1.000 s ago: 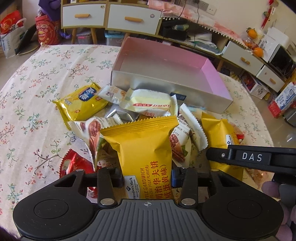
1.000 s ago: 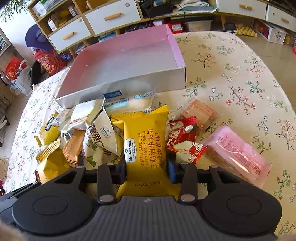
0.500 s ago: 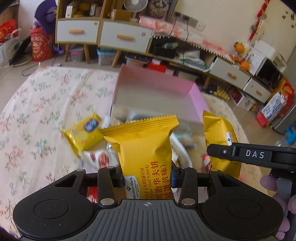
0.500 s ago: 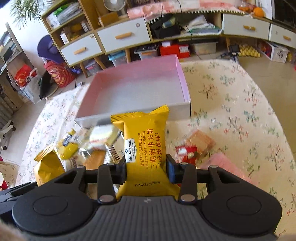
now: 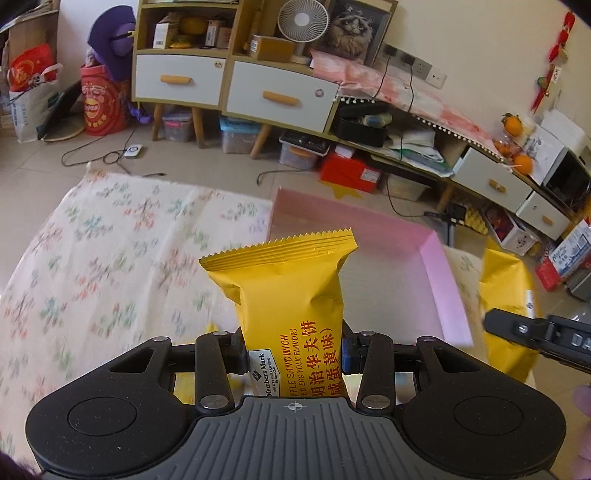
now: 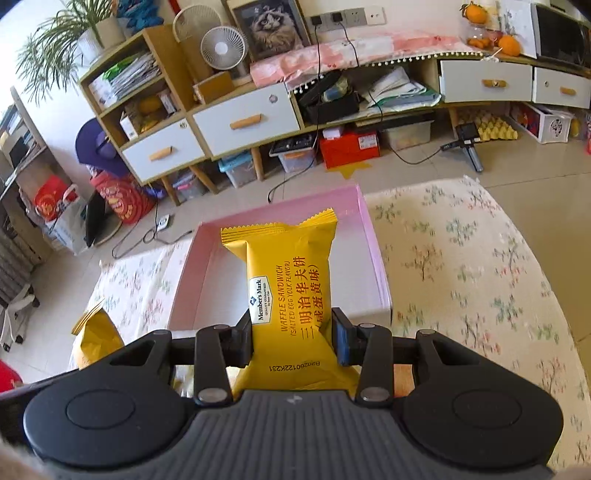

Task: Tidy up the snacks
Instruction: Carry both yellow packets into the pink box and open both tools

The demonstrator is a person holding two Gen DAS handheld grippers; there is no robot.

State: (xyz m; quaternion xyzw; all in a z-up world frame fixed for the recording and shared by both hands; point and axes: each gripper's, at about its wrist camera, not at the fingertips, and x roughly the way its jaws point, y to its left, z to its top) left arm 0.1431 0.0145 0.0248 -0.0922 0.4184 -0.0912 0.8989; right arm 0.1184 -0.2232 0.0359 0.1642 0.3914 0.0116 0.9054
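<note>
Snacks up front: the left gripper (image 5: 291, 350) is clamped on a yellow waffle sandwich pack (image 5: 286, 295), pinched low on both sides, its crimped top edge pointing up at the centre of the frame. The right gripper (image 6: 291, 338) pinches a second yellow waffle sandwich pack (image 6: 286, 291) the same way (same brand label, same red lettering), standing upright between the jaws at mid-frame.

At the right edge of the left wrist view, the other gripper's black finger crosses in front of the second yellow pack. At the lower left of the right wrist view, the first yellow pack pokes up beside the black housing.

Just beyond both packs sits the pink box (image 5: 443, 280), open-topped, resting on the bench (image 5: 92, 258) with its flowered cloth. In the right wrist view the pink box (image 6: 376, 258) lies directly behind the held pack, and the flowered bench (image 6: 461, 258) spreads to the right of the frame.

Farther back, across the tiled floor, a white-drawered cabinet (image 5: 229, 85) runs along the wall at the top of the frame, with a small white fan (image 5: 303, 22) on it. The left wrist view is motion-blurred over the cloth.
</note>
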